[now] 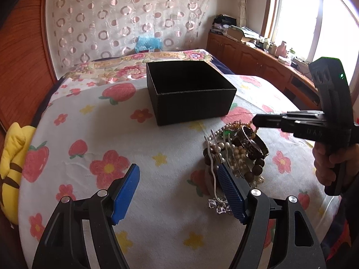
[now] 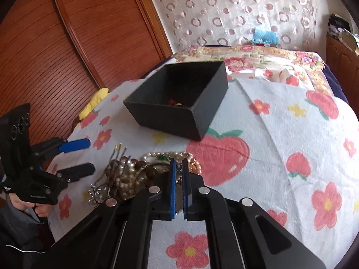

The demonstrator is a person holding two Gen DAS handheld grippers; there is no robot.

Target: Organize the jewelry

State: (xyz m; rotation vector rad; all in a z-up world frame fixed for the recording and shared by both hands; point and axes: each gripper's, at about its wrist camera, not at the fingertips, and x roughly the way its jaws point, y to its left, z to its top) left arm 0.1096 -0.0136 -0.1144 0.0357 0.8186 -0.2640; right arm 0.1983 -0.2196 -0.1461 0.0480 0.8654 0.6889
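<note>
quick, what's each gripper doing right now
Left hand-held gripper: open, empty.
Right hand-held gripper: nearly shut over the jewelry pile; what it grips cannot be told.

Faint embossed letters stand on the side of the black plastic right gripper point(image 1: 255, 121) as seen from the left wrist view; they appear to read "UAN" or similar, but the characters are too dim to be certain. In the right wrist view, the black plastic left gripper point(image 2: 90, 157) carries a small pale marking on its body near the handle, too blurred to read. No other text, number or sign is legible.
</note>
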